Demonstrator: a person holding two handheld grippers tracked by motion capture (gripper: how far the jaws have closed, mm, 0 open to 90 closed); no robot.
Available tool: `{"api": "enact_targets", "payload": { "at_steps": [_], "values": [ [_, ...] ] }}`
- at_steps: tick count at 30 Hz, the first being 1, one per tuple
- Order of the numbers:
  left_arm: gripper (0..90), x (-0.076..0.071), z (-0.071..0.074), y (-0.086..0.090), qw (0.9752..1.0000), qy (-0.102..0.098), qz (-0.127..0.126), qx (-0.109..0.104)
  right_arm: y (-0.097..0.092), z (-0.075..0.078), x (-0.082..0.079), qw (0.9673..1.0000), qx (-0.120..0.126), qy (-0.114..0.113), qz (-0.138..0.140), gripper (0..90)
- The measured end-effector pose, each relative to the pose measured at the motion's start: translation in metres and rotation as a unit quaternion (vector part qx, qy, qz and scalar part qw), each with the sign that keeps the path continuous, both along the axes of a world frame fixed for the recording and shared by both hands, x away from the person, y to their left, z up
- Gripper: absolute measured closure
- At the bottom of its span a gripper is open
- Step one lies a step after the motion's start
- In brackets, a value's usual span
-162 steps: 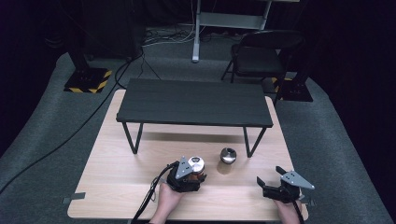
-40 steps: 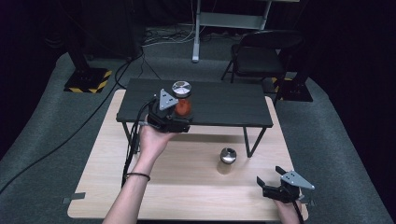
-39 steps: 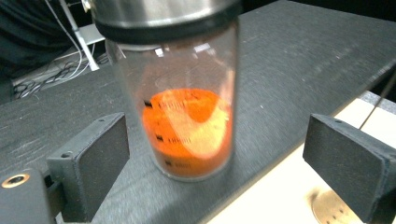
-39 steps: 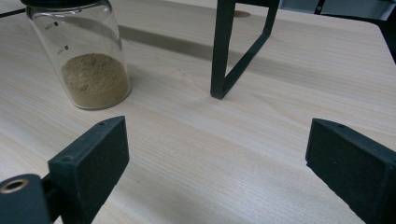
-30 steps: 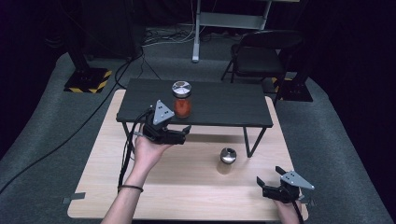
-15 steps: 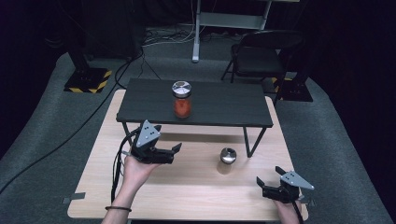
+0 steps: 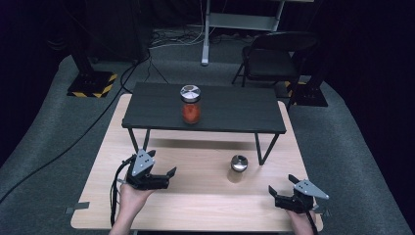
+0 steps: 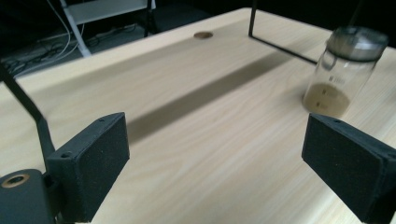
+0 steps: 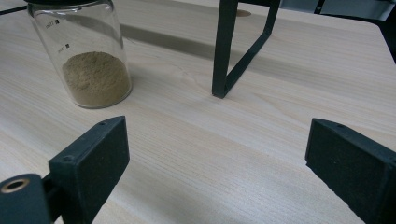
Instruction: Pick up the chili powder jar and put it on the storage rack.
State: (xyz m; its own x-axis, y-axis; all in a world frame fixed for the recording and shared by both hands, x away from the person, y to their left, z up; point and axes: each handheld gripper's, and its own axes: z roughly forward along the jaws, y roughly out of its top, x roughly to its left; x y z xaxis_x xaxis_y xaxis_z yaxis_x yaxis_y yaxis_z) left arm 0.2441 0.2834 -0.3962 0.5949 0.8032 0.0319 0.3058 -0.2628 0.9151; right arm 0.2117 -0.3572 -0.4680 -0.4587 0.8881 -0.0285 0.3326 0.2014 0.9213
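Near the table's (image 7: 205, 208) front edge both grippers sit low, empty, jaws spread wide. Black raised shelf (image 7: 205, 110) spans the back half of the table; a jar of red-orange contents (image 7: 190, 104) stands upright on it, near its middle, well apart from both grippers.

Jar with tan powder (image 7: 238, 169), metal lid, stands upright on the bare wood between the two grippers, just in front of the shelf's right leg (image 7: 259, 147). Long axis vertical.

Right gripper (image 7: 284, 196), at the front right corner, lies nearer to this jar; in the right gripper view the jar (image 9: 81, 53) sits ahead and toward the left jaw, shelf leg (image 9: 224, 51) close beside it. Left gripper (image 7: 164, 177), toward the front left, points along the table to the right; in its view the jar (image 8: 343, 70) appears ahead and off to the right, blurred.

Judgement: the tan jar is the next pick, and a side grasp by the right gripper must swing left, clear of the leg.
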Motion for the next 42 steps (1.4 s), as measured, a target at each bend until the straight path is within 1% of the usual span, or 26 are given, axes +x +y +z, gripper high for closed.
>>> {"api": "enact_targets", "payload": {
  "at_steps": [1, 2, 3, 7, 10, 16, 18, 19, 20, 21, 23, 27, 32, 34, 36, 42],
  "values": [
    [7.3, -0.002, -0.006, 0.001, 1.0000, 0.003, 0.003, 0.002, 0.000, 0.000, 0.000, 1.0000, 0.000, 0.000, 0.000, 5.4],
    [7.4, -0.002, -0.006, 0.001, 1.0000, 0.003, 0.003, 0.002, 0.000, 0.000, 0.000, 1.0000, 0.000, 0.000, 0.000, 5.4],
    [7.4, -0.005, -0.014, 0.002, 0.9999, 0.005, 0.009, 0.010, 0.000, 0.000, 0.000, 1.0000, 0.000, 0.000, 0.000, 5.4],
    [7.4, -0.009, -0.028, 0.003, 0.9994, 0.010, 0.018, 0.028, 0.000, 0.000, 0.000, 1.0000, -0.001, 0.000, 0.000, 5.4],
    [7.4, -0.013, -0.038, 0.006, 0.9992, 0.011, 0.022, 0.030, 0.000, 0.000, 0.000, 1.0000, -0.001, 0.000, 0.000, 5.4],
    [8.0, -0.030, -0.058, 0.008, 0.9985, -0.009, 0.032, 0.043, 0.001, 0.000, 0.000, 1.0000, -0.003, 0.000, 0.001, 5.4],
    [8.3, -0.032, -0.061, 0.009, 0.9984, -0.011, 0.034, 0.043, 0.001, 0.000, 0.000, 1.0000, -0.003, 0.000, 0.001, 5.4],
    [8.5, -0.036, -0.063, 0.009, 0.9979, -0.022, 0.035, 0.050, 0.001, 0.000, 0.000, 1.0000, -0.003, 0.000, 0.001, 5.4],
    [8.5, -0.039, -0.063, 0.009, 0.9973, -0.027, 0.036, 0.058, 0.001, 0.000, 0.000, 1.0000, -0.003, 0.000, 0.001, 5.4],
    [8.4, -0.041, -0.064, 0.010, 0.9971, -0.031, 0.037, 0.059, 0.001, 0.000, 0.000, 1.0000, -0.003, 0.000, 0.001, 5.4],
    [8.5, -0.042, -0.065, 0.011, 0.9973, -0.031, 0.039, 0.055, 0.001, 0.001, 0.000, 1.0000, -0.003, 0.001, 0.002, 5.4],
    [8.4, -0.042, -0.069, 0.011, 0.9975, -0.022, 0.041, 0.054, 0.001, 0.001, 0.002, 1.0000, -0.005, 0.003, 0.003, 5.4],
    [8.4, -0.041, -0.071, 0.013, 0.9973, -0.018, 0.046, 0.055, 0.001, 0.001, 0.002, 1.0000, -0.002, 0.005, 0.002, 5.4],
    [8.5, -0.039, -0.072, 0.013, 0.9974, -0.012, 0.049, 0.052, 0.001, 0.002, 0.002, 1.0000, -0.002, 0.006, 0.002, 5.4],
    [8.5, -0.040, -0.073, 0.013, 0.9973, -0.014, 0.050, 0.051, 0.001, 0.001, 0.002, 1.0000, -0.003, 0.005, 0.002, 5.4],
    [8.4, -0.038, -0.071, 0.014, 0.9976, -0.008, 0.049, 0.049, 0.001, 0.002, 0.002, 1.0000, -0.003, 0.005, 0.001, 5.4]
  ]
}}
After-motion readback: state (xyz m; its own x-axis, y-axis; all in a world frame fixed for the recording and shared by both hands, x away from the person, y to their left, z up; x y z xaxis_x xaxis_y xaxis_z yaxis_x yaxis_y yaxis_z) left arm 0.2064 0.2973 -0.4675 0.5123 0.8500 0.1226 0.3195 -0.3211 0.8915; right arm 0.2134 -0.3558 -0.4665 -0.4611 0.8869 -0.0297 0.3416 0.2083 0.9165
